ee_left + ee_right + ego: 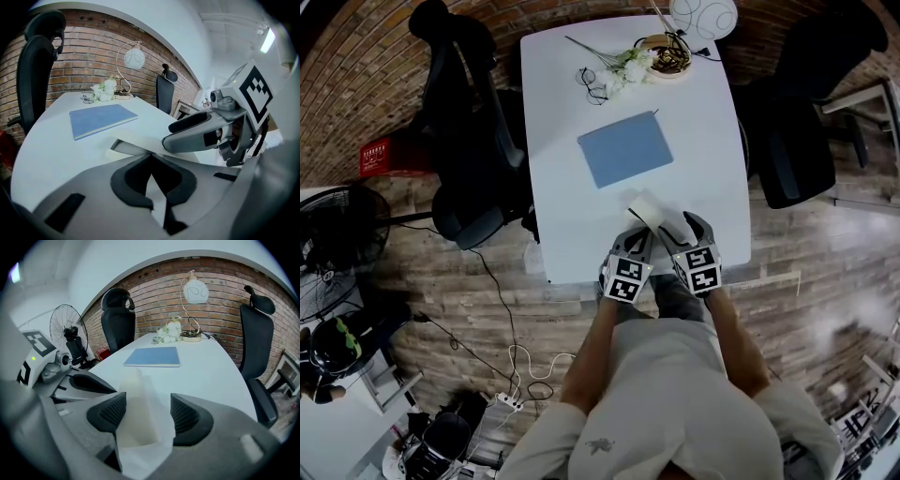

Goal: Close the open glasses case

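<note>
At the near edge of the white table, the right gripper clasps the open white glasses case between its pads. The left gripper, jaws narrowed, pinches the case's flap. Beyond lie a blue notebook, then spectacles, white flowers and a globe lamp.
</note>
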A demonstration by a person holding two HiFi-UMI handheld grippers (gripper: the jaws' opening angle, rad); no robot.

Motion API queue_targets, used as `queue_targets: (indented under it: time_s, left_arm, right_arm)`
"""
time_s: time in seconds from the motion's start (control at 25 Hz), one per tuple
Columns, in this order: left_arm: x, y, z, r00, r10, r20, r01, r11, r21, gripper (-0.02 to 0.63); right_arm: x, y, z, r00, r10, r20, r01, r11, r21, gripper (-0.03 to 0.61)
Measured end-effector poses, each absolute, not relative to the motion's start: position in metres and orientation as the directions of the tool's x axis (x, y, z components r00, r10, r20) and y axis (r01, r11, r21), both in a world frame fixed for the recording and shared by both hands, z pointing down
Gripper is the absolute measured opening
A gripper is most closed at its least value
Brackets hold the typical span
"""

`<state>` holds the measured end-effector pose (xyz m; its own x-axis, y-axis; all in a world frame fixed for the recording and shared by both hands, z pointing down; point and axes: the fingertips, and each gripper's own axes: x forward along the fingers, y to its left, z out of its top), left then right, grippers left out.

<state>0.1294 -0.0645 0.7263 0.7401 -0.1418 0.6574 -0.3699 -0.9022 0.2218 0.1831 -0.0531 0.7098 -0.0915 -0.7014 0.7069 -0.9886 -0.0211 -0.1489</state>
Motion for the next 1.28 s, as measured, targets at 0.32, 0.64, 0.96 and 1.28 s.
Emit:
queue_targets:
  time_s: [0.32, 0.64, 0.96, 1.28]
  left_arm:
    - [0.127, -0.063, 0.727, 0.737, -0.139, 0.661, -0.373, -0.9, 0.227, 0.005]
    - [0.121, -0.061, 0.731, 0.721, -0.14, 0.679, -0.386, -0.894, 0.226, 0.005]
    - [0.12, -0.058, 0.735, 0.724, -0.134, 0.677, -0.388, -0.891, 0.238, 0.005]
    - [0.115, -0.056, 0.741, 0.702, -0.124, 0.701, -0.391, -0.89, 0.234, 0.005]
  right_arm:
    - [0.177, -0.053, 0.711, -0.104, -0.697, 0.709, -0.988, -0.007, -0.152, 0.298]
    - [0.173, -0.048, 0.714, -0.11, -0.689, 0.717, -0.988, -0.001, -0.153, 0.298]
    - [0.171, -0.045, 0.718, -0.109, -0.685, 0.72, -0.988, -0.005, -0.153, 0.298]
    - [0.17, -0.042, 0.723, -0.107, -0.68, 0.726, -0.988, -0.008, -0.153, 0.298]
